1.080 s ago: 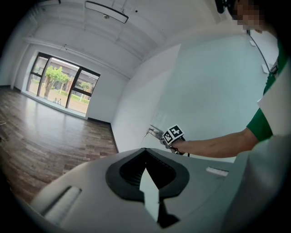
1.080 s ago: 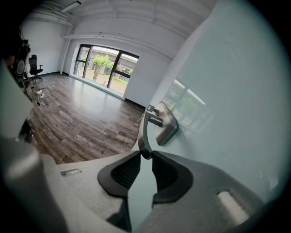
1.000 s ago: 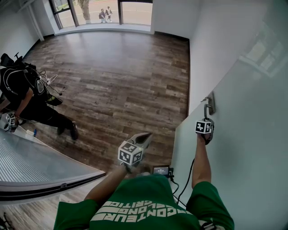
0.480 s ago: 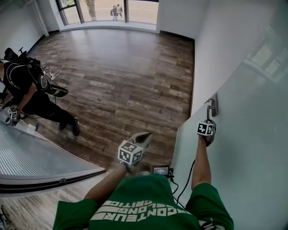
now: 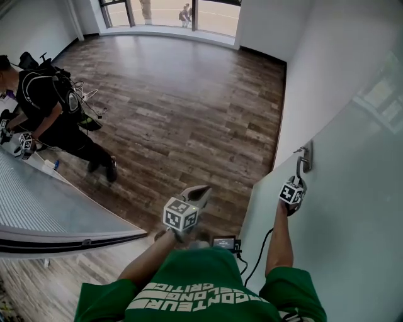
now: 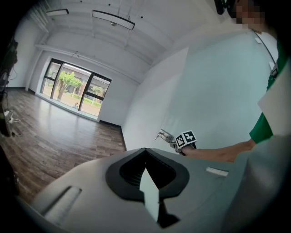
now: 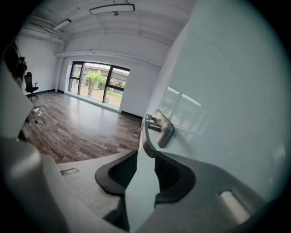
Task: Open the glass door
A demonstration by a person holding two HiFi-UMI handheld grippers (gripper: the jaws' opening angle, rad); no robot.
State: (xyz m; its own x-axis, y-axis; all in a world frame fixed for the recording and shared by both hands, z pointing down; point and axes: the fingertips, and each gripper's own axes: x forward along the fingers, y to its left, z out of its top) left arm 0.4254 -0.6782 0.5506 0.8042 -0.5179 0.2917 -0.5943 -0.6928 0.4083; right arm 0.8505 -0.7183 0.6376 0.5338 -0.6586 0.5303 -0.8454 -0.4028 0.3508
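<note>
The frosted glass door [image 5: 352,207] fills the right of the head view, with its free edge toward the room. A metal lever handle [image 5: 305,162] sits near that edge. My right gripper [image 5: 298,179] reaches up to it and is shut on the lower end of the lever. In the right gripper view the door handle [image 7: 157,129] curves down between the jaws of my right gripper [image 7: 144,157]. My left gripper [image 5: 203,188] hangs at waist height over the floor, shut and holding nothing. It stays apart from the door [image 6: 213,91]. In the left gripper view, my left gripper [image 6: 145,164] points toward the right gripper [image 6: 184,140].
A person in black with a backpack [image 5: 56,119] crouches at the left beside a grey ribbed panel [image 5: 50,214]. Wood floor [image 5: 189,107] stretches to tall windows [image 5: 170,12]. A white wall [image 5: 315,63] meets the door. A small device with a cable [image 5: 225,241] lies by my feet.
The handle and my right gripper on it have shifted right and a little down in the head view. The door's edge moved right too. The left gripper has hardly moved.
</note>
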